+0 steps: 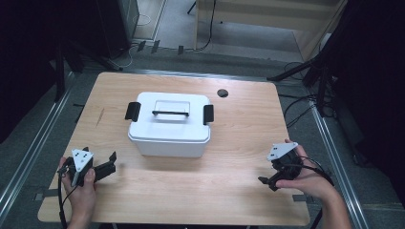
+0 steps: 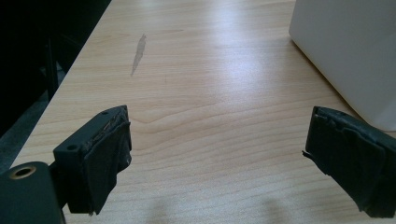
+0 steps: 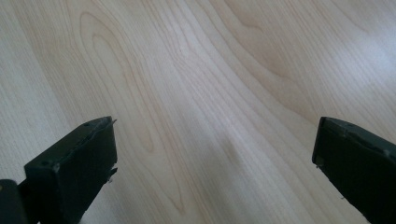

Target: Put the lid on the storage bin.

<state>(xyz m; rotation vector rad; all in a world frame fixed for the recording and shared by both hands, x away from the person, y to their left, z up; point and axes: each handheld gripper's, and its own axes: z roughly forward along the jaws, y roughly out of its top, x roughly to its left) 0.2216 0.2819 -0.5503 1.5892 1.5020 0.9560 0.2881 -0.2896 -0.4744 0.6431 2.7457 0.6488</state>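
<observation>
The lidded box [image 1: 169, 125] sits on the worktop [image 1: 239, 191] just behind centre. The left gripper [image 1: 102, 169] rests at seven o'clock of it, the right gripper [image 1: 267, 181] at four o'clock, apparently low over the worktop. A round hole [image 1: 222, 93] lies at one o'clock

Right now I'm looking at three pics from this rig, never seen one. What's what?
There is no robot arm here. A person stands at a wooden table and holds a two-jaw tool in each hand: the left gripper and the right gripper.

The high view comes from a fixed camera above the person, looking down. The other two come from cameras riding on each gripper, looking out between its black jaws.

On the table sits a white box with its lid on, a black handle on top and a black latch at each end. Both grippers are open, hold nothing, and sit apart from the box.
</observation>
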